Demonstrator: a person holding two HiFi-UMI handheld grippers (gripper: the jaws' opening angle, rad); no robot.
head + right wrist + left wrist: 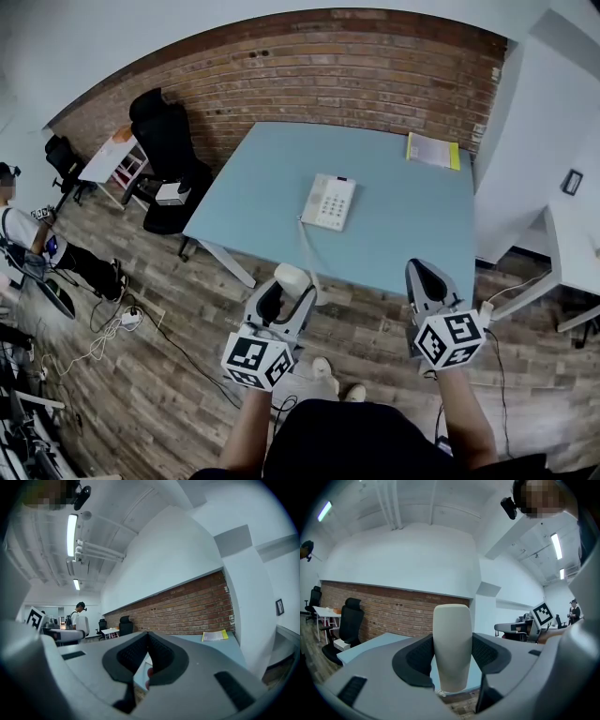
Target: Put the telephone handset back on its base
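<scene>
Blue table (pixel 394 220), base (pixel 329 202) on it | left gripper (pixel 287 296) jaws grasp handset (pixel 451 639), lower end hidden | right gripper (pixel 148 644) jaws clenched

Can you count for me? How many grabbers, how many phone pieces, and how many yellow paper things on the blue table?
Grabbers: 2, the left gripper and the right gripper.
Phone pieces: 2, the handset clamped in the left gripper, and the base on the table.
Yellow paper things: 1, the yellow booklet.
Total: 5.
</scene>
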